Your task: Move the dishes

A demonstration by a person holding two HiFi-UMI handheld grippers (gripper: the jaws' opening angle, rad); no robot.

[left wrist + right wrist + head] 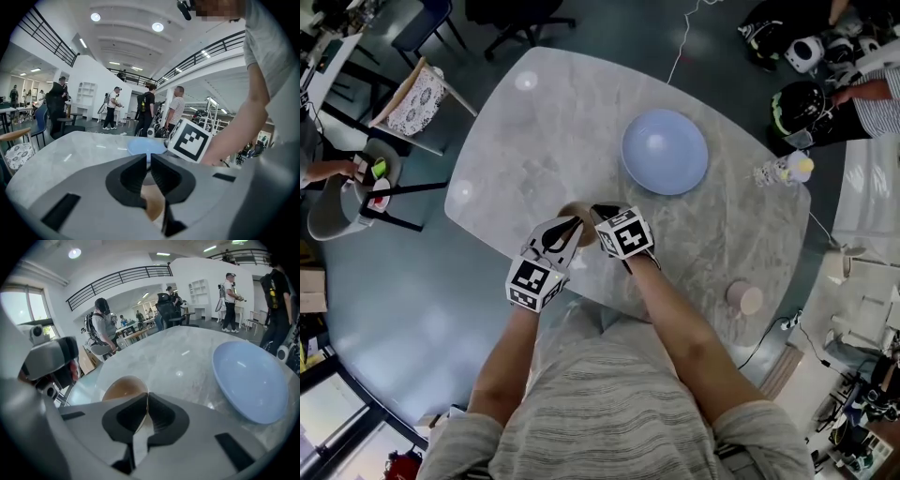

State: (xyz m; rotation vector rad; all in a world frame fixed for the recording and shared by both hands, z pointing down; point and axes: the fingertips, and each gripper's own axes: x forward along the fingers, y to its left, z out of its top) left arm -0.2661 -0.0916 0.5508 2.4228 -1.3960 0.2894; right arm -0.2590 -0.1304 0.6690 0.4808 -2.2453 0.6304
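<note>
A small brown bowl (580, 229) sits near the front of the marble table (534, 141), between my two grippers. My left gripper (571, 226) is shut on the bowl's left rim. In its own view the bowl (153, 202) shows just under the closed jaws of that gripper (147, 169). My right gripper (599, 212) is shut on the bowl's right rim. In the right gripper view the rim of the bowl (123, 389) runs in between that gripper's (147, 402) pressed jaws. A light blue plate (666, 151) lies farther back on the right, apart from both grippers.
A pink cup (744, 298) stands near the table's right front edge. A small bottle (785, 170) stands at the right edge. A patterned chair (413, 101) is off the left side. People stand beyond the table (112, 108).
</note>
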